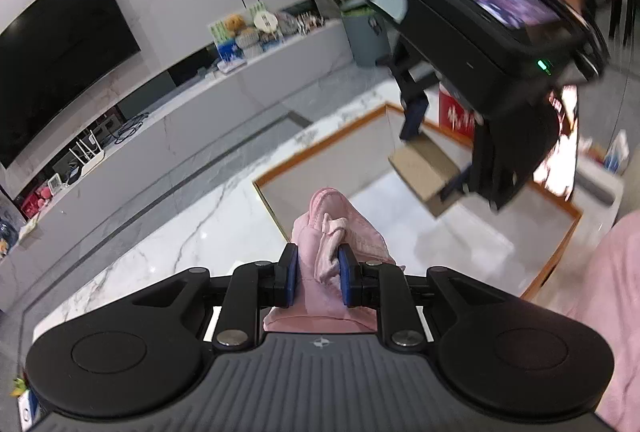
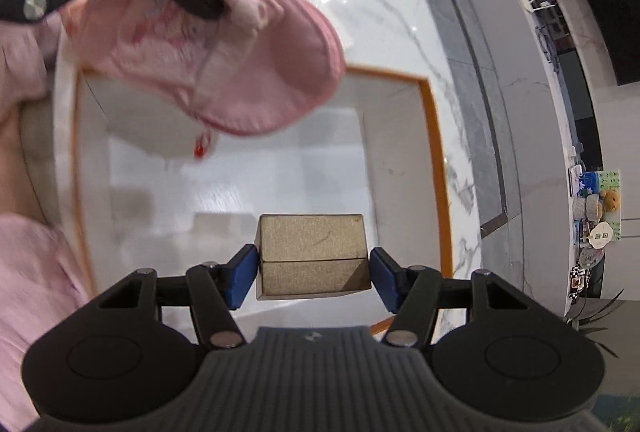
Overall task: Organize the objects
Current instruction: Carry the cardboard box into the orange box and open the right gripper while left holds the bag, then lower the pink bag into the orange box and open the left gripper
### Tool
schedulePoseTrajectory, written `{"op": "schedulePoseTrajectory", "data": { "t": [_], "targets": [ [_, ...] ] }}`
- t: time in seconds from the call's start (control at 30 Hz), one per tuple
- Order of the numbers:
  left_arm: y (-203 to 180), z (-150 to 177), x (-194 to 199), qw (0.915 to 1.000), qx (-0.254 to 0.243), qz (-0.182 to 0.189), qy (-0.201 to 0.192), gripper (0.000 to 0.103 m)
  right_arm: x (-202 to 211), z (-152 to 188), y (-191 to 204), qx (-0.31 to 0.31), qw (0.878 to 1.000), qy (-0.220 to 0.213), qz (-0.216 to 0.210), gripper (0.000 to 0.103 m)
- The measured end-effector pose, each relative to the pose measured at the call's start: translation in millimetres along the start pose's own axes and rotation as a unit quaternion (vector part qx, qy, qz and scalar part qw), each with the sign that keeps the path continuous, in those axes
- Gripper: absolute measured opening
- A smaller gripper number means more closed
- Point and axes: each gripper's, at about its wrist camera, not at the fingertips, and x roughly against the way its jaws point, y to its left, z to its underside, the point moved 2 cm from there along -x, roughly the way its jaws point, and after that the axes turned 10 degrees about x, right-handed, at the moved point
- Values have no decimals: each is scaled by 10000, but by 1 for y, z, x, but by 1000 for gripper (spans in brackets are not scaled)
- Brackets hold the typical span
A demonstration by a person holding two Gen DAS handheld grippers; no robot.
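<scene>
Cardboard box (image 2: 312, 256) and pink cloth (image 1: 340, 244) are the two things I carry now, one in each hand-held gripper, and both hang over the open white box with the orange rim (image 2: 434, 167). My right hand-held gripper (image 2: 314, 274) pinches the small cardboard box between its blue pads (image 2: 240, 280), one pad on each side wall, and the box sits level at the 6 o'clock part of the right wrist view, above the white floor of the open box. My left hand-held gripper (image 1: 316, 276) is pressed together on a fold of the pink cloth, which bunches up between the pads and hangs down in front of them. In the right wrist view this cloth fills the 11 o'clock corner, over the near-left part of the open box.

I judge the step as the carrying-in: both things are above the container but not yet set down. The next move, I think, calls for lowering each one inside the walls, keeping them apart so the cloth does not cover the cardboard box, and spreading the pads only when each thing rests on the bottom.
</scene>
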Motion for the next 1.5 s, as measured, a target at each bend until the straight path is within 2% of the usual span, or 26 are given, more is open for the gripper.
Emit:
{"op": "schedulePoseTrajectory", "data": {
  "t": [0.13, 0.3, 0.37, 0.7, 0.87, 0.93, 1.03, 1.13, 1.2, 1.27, 1.37, 1.5],
  "targets": [
    [-18, -1, -16, 9986, -403, -287, 182, 23, -28, 11, -10, 62, 10000, 40, -65, 63],
    [-33, -3, -29, 9961, -622, -58, 619, 23, -62, 27, -18, 277, 9994, 189, -127, 63],
    [-39, 1, -36, 9946, -742, -112, 714, 23, -75, 27, -21, 275, 9993, 211, -142, 63],
    [-43, 12, -55, 9927, -900, -203, 782, 23, -109, 35, -40, 192, 9986, 496, -81, 63],
    [-44, 9, -55, 9921, -937, -245, 796, 23, -111, 35, -48, -30, 9983, 569, 73, 64],
    [-49, 8, -57, 9915, -996, -293, 782, 23, -113, 36, -55, -178, 9976, 652, 171, 68],
    [-53, 10, -56, 9907, -1090, -323, 751, 23, -111, 43, -61, -335, 9975, 601, 186, 72],
    [-57, 12, -55, 9892, -1212, -376, 740, 23, -105, 43, -61, -463, 9974, 516, 199, 72],
    [-60, 14, -54, 9879, -1296, -373, 770, 23, -96, 40, -58, -542, 9975, 434, 136, 68],
    [-64, 16, -55, 9865, -1367, -356, 827, 23, -86, 37, -52, -589, 9978, 305, 22, 52],
    [-69, 20, -58, 9849, -1449, -391, 866, 23, -75, 34, -41, -688, 9974, 40, -232, 38],
    [-71, 21, -61, 9860, -1350, -441, 878, 24, -66, 29, -20, -1067, 9889, -438, -933, 34]
  ]
}}
